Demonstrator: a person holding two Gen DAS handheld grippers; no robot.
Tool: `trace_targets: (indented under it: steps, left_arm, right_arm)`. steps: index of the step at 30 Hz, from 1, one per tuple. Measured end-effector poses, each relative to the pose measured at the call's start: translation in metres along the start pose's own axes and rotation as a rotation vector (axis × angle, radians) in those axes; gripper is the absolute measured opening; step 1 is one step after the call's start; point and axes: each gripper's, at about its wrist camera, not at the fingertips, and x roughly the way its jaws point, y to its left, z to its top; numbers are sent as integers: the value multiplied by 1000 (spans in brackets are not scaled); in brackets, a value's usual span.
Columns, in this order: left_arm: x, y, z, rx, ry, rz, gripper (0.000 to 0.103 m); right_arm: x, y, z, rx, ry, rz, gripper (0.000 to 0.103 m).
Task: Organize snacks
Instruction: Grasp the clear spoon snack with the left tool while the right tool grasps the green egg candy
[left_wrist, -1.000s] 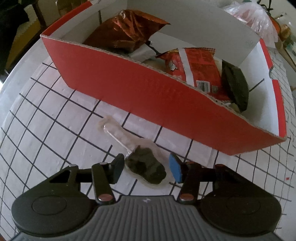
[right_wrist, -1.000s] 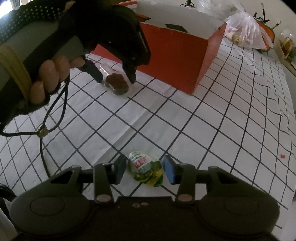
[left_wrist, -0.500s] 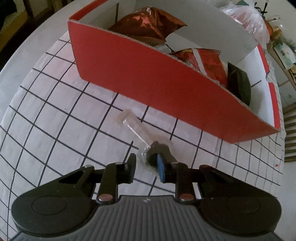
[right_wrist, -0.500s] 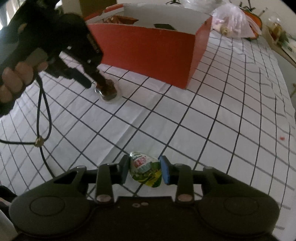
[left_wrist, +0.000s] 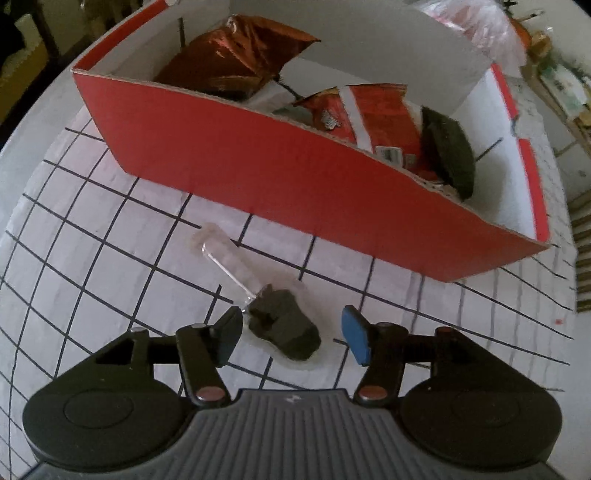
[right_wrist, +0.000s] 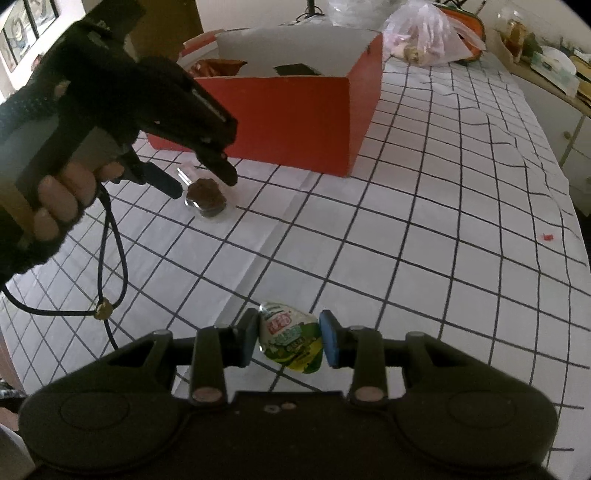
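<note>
A dark brown snack in a clear plastic wrapper (left_wrist: 282, 328) lies on the checked tablecloth in front of the red cardboard box (left_wrist: 295, 177). My left gripper (left_wrist: 291, 338) straddles it with its jaws opening; the blue pad stands clear of the snack. The right wrist view shows the same left gripper (right_wrist: 195, 181) over that snack (right_wrist: 207, 195), near the box (right_wrist: 277, 114). My right gripper (right_wrist: 289, 342) is shut on a green and white egg-shaped snack packet (right_wrist: 290, 341), low over the cloth.
Inside the box lie a brown foil bag (left_wrist: 236, 55), a red bag (left_wrist: 376, 110) and a dark packet (left_wrist: 448, 151). A plastic bag (right_wrist: 424, 37) sits behind the box. A black cord with a bead (right_wrist: 103, 310) hangs from the left hand.
The left jaws closed around the dark snack, then spread wide again, leaving it on the cloth. The right jaws closed onto the egg-shaped packet and the right wrist rolled.
</note>
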Motion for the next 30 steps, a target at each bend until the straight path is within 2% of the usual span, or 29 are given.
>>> trace_targets:
  steps: [7,10,14,21,30]
  left_arm:
    - [11,-24,-5,53,-22,111,58]
    - [10,-28,-8,93,-34,128,56]
    - [6,-18,-9,118,-32,73,55]
    - [-1,26,-6,97,-4,-87,51]
    - [-17,59,-13,106,10,-187,44]
  right_arm:
    - [1,-4,-1,8,2,7,35]
    - [2,-4,0,4,-1,9,35]
    - [2,-3,2,2,-4,10,35]
    - [-2,3,2,3,-14,9,35]
    - [-7,18,3,19,-25,0,35]
